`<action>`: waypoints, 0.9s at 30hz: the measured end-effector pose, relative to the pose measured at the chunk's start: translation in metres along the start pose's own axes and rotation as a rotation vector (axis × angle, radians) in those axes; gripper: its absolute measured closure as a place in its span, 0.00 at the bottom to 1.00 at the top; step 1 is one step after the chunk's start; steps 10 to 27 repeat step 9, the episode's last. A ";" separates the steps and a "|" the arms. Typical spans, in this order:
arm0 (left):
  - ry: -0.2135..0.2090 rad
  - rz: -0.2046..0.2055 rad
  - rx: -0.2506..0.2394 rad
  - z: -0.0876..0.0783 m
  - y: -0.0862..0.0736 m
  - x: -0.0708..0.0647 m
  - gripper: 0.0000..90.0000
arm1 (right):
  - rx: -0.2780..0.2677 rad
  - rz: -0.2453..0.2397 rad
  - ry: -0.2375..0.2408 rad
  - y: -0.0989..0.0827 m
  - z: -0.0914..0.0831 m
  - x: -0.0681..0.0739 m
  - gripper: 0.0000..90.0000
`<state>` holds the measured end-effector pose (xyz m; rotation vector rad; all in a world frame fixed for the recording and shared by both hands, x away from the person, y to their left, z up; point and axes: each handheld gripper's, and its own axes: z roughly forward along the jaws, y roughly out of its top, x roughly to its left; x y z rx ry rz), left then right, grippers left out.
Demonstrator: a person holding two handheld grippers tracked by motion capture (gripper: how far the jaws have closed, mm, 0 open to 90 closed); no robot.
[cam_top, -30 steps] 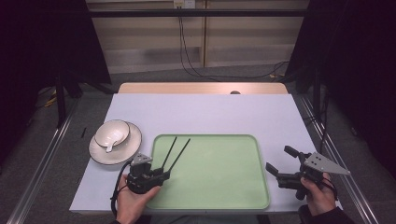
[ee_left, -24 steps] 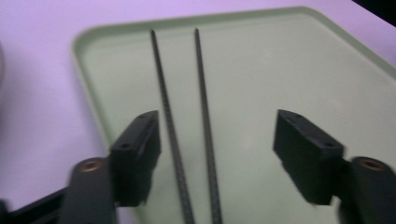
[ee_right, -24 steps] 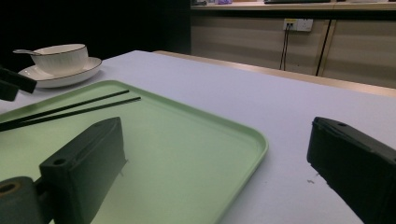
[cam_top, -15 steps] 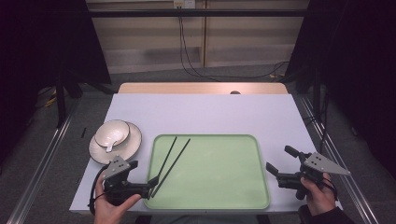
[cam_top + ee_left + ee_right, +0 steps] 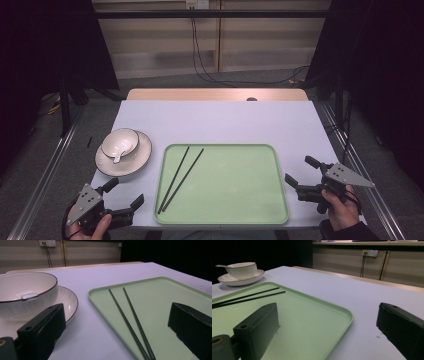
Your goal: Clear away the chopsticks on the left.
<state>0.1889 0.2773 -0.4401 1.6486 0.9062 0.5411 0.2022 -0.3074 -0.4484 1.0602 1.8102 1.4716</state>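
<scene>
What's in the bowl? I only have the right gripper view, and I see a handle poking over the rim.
Observer: In the high view a white spoon lies in the bowl, its handle over the near rim.
Operator: Is the bowl directly on the table?
Observer: No, it sits on a plate, left of the green tray.
Operator: Where's the left gripper?
Observer: The left gripper is at the near left corner of the table, jaws open, holding nothing.
Operator: Are the chopsticks fully on the tray?
Observer: Yes, both chopsticks lie inside its left part, slanting from near left to far right.
</scene>
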 end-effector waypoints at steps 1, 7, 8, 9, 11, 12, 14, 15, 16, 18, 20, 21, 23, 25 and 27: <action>-0.008 -0.012 -0.028 -0.002 0.001 0.002 0.02 | -0.004 0.006 0.000 0.000 0.001 0.001 0.04; 0.053 -0.058 -0.064 -0.009 0.000 0.014 0.01 | 0.006 -0.013 0.007 0.000 0.001 0.000 0.04; 0.055 -0.061 -0.065 -0.009 0.000 0.014 0.01 | 0.005 -0.015 0.004 -0.001 0.001 -0.001 0.04; 0.055 -0.065 -0.067 -0.008 0.001 0.014 0.01 | 0.007 -0.019 0.008 -0.001 0.001 -0.001 0.04; 0.055 -0.065 -0.067 -0.008 0.001 0.014 0.01 | 0.007 -0.019 0.008 -0.001 0.001 -0.001 0.04; 0.055 -0.065 -0.067 -0.008 0.001 0.014 0.01 | 0.007 -0.019 0.008 -0.001 0.001 -0.001 0.04; 0.055 -0.065 -0.067 -0.008 0.001 0.014 0.01 | 0.007 -0.019 0.008 -0.001 0.001 -0.001 0.04; 0.055 -0.065 -0.067 -0.008 0.001 0.014 0.01 | 0.007 -0.019 0.008 -0.001 0.001 -0.001 0.04; 0.055 -0.065 -0.067 -0.008 0.001 0.014 0.01 | 0.007 -0.019 0.008 -0.001 0.001 -0.001 0.04; 0.055 -0.065 -0.067 -0.008 0.001 0.014 0.01 | 0.007 -0.019 0.008 -0.001 0.001 -0.001 0.04; 0.055 -0.065 -0.067 -0.008 0.001 0.014 0.01 | 0.007 -0.019 0.008 -0.001 0.001 -0.001 0.04; 0.055 -0.065 -0.067 -0.008 0.001 0.014 0.01 | 0.007 -0.019 0.008 -0.001 0.001 -0.001 0.04; 0.055 -0.065 -0.067 -0.008 0.001 0.014 0.01 | 0.007 -0.019 0.008 -0.001 0.001 -0.001 0.04; 0.055 -0.065 -0.067 -0.008 0.001 0.014 0.01 | 0.007 -0.019 0.008 -0.001 0.001 -0.001 0.04; 0.055 -0.065 -0.067 -0.008 0.001 0.014 0.01 | 0.007 -0.019 0.008 -0.001 0.001 -0.001 0.04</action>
